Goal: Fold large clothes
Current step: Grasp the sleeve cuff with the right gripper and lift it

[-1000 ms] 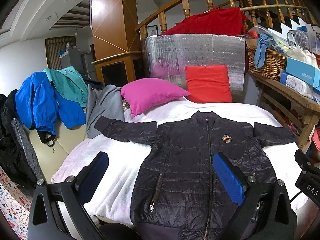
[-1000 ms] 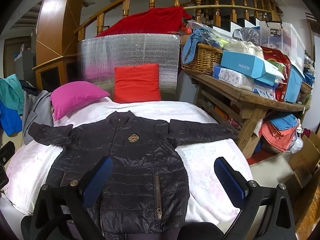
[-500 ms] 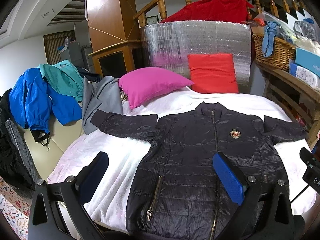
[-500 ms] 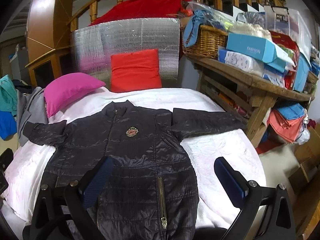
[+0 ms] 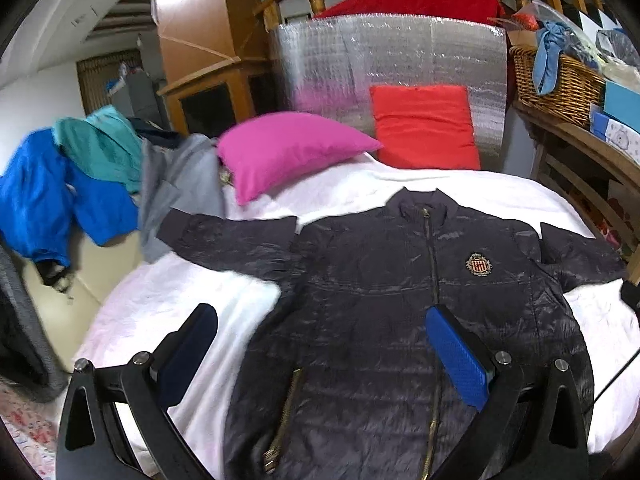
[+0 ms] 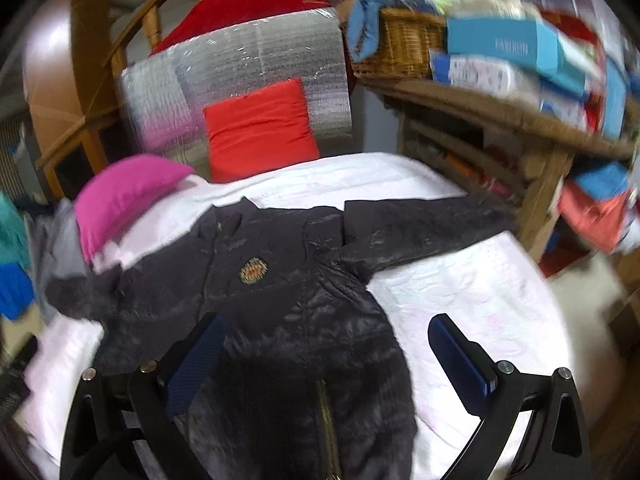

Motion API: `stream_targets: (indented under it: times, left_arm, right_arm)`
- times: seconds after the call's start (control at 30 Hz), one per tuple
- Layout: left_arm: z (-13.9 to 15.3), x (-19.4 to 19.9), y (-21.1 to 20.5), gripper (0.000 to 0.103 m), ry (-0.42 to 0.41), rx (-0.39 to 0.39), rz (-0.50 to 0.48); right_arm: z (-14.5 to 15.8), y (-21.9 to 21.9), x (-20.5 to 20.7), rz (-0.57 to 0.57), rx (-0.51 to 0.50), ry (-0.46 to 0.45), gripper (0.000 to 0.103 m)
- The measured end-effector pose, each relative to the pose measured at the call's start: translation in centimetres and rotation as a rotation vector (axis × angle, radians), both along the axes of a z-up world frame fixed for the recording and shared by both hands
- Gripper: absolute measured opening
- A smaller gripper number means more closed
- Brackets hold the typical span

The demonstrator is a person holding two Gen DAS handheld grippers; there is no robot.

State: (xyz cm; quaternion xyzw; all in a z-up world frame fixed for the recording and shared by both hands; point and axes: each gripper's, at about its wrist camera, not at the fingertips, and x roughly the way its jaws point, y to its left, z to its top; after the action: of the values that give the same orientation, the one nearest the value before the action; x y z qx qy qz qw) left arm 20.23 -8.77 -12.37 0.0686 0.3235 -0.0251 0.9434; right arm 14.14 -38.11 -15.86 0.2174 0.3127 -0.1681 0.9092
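A black quilted jacket [image 5: 400, 300] lies flat, front up and zipped, on a white bed [image 5: 160, 304], both sleeves spread out sideways. It has a gold chest badge [image 5: 479, 265]. My left gripper [image 5: 320, 332] is open and empty, hovering over the jacket's lower left part. In the right wrist view the jacket [image 6: 280, 280] is blurred. My right gripper [image 6: 324, 340] is open and empty, above the jacket's lower right side, with the right sleeve [image 6: 420, 228] ahead of it.
A pink pillow [image 5: 288, 152] and a red cushion [image 5: 424, 124] lie at the bed's head against a silver foil panel [image 5: 384, 60]. Blue, teal and grey clothes [image 5: 80, 184] are piled at the left. A cluttered wooden shelf [image 6: 500, 112] with a wicker basket [image 5: 556, 80] stands at the right.
Both grippers have moved forward and lower over the jacket, which looks larger in both views. The right wrist view has tilted and is blurred by motion. Both grippers stay open.
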Motion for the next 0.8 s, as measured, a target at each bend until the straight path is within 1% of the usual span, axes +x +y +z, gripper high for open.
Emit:
stream_targets:
  times: [0.03, 0.07, 0.1, 0.13, 0.17, 0.2, 0.23, 0.27, 0.3, 0.33, 0.4, 0.43, 0.47, 0.5, 0.57, 0.6, 0.67, 0.73, 0.8]
  left_arm:
    - [-0.9, 1.4, -0.3, 0.103, 0.019, -0.015, -0.008]
    - [-2.1, 3.2, -0.7, 0.103, 0.054, -0.032, -0.019]
    - [-3.5, 5.0, -1.0, 0.103, 0.102, -0.057, -0.028]
    - [-4.9, 6.4, -1.3, 0.103, 0.143, -0.080, -0.031]
    - [-6.3, 7.8, -1.5, 0.103, 0.180, -0.094, -0.025]
    - [-7.7, 9.1, -1.7, 0.103, 0.213, -0.091, -0.009]
    - [-8.9, 10.0, -1.8, 0.103, 0.233, -0.088, 0.003]
    - [-10.1, 10.7, -1.8, 0.103, 0.240, -0.090, 0.015]
    - [-11.2, 11.3, -1.8, 0.103, 0.234, -0.092, 0.031]
    - [-11.9, 11.5, -1.5, 0.103, 0.229, -0.090, 0.040]
    - [-13.3, 12.4, -1.6, 0.103, 0.260, -0.087, 0.042]
    - [-13.6, 12.7, -1.7, 0.103, 0.274, -0.088, 0.034]
    - [-13.8, 13.0, -1.9, 0.103, 0.274, -0.079, 0.031]
    - [-14.1, 13.4, -2.2, 0.103, 0.271, -0.054, 0.036]
    - [-14.7, 13.8, -3.0, 0.103, 0.282, -0.020, 0.025]
    - [-15.1, 14.1, -3.5, 0.103, 0.294, -0.005, 0.011]
    - [-15.8, 14.2, -4.3, 0.103, 0.305, 0.035, -0.006]
    - [-16.6, 14.4, -4.8, 0.103, 0.329, 0.066, -0.020]
    - [-17.6, 14.6, -5.3, 0.103, 0.354, 0.080, -0.023]
  right_arm:
    - [-0.7, -1.8, 0.2, 0.002, 0.062, -0.042, 0.103]
    - [-1.4, -3.3, 0.3, 0.005, 0.120, -0.079, 0.103]
    - [-2.4, -5.5, 0.4, 0.006, 0.209, -0.136, 0.103]
    - [-3.7, -7.8, 0.4, -0.007, 0.294, -0.189, 0.103]
    - [-4.7, -9.4, 0.6, -0.028, 0.351, -0.218, 0.103]
    - [-6.1, -11.7, 0.7, -0.059, 0.430, -0.251, 0.103]
    - [-7.7, -14.0, 0.9, -0.095, 0.519, -0.284, 0.103]
    - [-8.9, -15.4, 1.0, -0.125, 0.582, -0.305, 0.103]
    - [-10.5, -17.4, 1.3, -0.164, 0.664, -0.331, 0.103]
    - [-11.8, -19.1, 1.6, -0.206, 0.717, -0.344, 0.103]
    - [-13.7, -21.9, 2.2, -0.286, 0.776, -0.339, 0.101]
    - [-14.4, -23.0, 2.5, -0.300, 0.800, -0.347, 0.098]
    - [-15.2, -24.2, 2.8, -0.328, 0.827, -0.349, 0.091]
    - [-16.0, -25.5, 3.0, -0.384, 0.844, -0.335, 0.088]
    - [-17.3, -27.3, 3.5, -0.460, 0.847, -0.322, 0.083]
    - [-18.0, -28.3, 3.8, -0.497, 0.848, -0.300, 0.081]
    - [-19.0, -29.7, 4.6, -0.549, 0.852, -0.263, 0.074]
    - [-19.1, -30.9, 5.6, -0.563, 0.832, -0.287, 0.073]
    - [-19.0, -31.5, 6.7, -0.580, 0.807, -0.282, 0.072]
